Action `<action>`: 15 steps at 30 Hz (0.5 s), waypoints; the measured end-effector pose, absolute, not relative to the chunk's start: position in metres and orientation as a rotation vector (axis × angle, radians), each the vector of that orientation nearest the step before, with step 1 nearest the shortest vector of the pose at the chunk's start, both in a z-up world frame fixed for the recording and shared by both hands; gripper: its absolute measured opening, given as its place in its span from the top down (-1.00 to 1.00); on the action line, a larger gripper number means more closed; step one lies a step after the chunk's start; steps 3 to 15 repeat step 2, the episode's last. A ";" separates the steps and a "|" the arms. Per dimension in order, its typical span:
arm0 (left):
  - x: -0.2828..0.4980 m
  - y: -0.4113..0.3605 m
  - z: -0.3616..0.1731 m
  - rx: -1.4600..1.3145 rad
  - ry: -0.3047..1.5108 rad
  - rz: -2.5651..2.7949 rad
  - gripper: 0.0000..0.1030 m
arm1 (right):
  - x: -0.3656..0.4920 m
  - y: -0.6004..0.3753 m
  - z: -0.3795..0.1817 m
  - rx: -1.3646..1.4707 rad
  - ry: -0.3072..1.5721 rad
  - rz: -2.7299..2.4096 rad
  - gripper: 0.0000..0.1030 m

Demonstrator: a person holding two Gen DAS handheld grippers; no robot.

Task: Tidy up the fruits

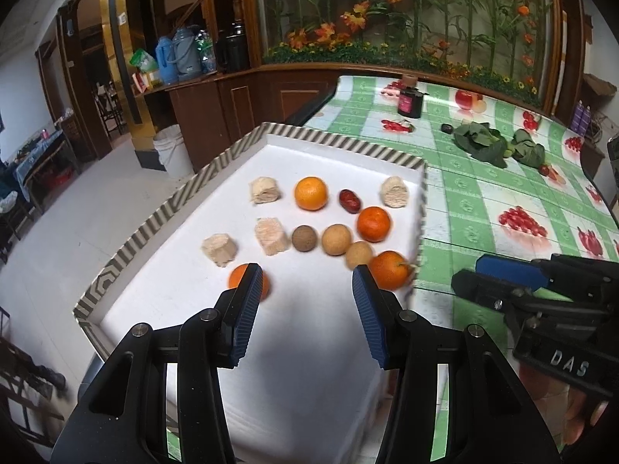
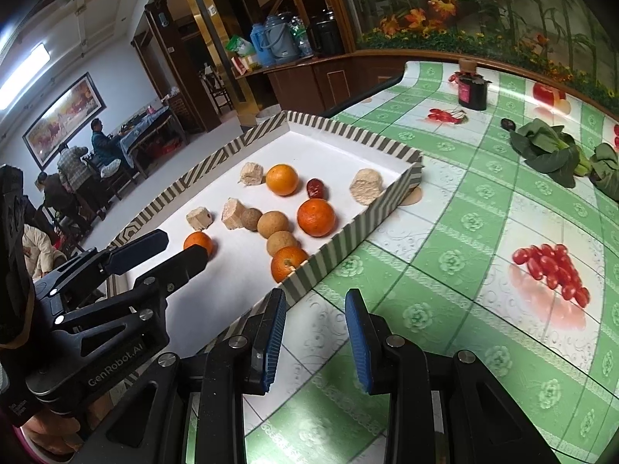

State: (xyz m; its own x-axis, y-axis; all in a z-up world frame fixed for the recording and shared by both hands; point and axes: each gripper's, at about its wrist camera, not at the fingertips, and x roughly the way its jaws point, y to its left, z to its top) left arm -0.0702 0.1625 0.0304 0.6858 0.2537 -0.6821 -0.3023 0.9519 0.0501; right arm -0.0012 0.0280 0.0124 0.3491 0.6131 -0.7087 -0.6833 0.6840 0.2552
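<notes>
Left gripper (image 1: 303, 278) spread, empty, over tray (image 1: 216, 162). Nearest tangerine (image 1: 247, 280) — light, firm, rolls; pinch across its middle. Right gripper (image 2: 315, 305) spread — empty.

**Fruit spread across tray on desk**

A tray (image 1: 344, 143) sits on the desk (image 1: 503, 201) and holds the fruit. Four oranges (image 1: 310, 192) lie in the tray, one by its near right corner (image 1: 389, 269). A date (image 1: 349, 200) rests just right of the far orange. Three round fruits (image 1: 336, 239) sit in a row mid-tray. Leafy greens (image 1: 481, 141) lie on the desk, well right of the tray.
</notes>
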 end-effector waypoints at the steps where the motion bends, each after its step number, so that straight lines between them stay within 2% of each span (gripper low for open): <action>1: -0.069 0.159 0.032 -0.075 0.760 0.292 0.06 | 0.000 0.022 0.014 -0.084 0.872 0.829 0.41; 15: -0.066 0.151 0.034 -0.085 0.771 0.261 0.06 | 0.001 0.017 0.016 -0.080 0.869 0.815 0.41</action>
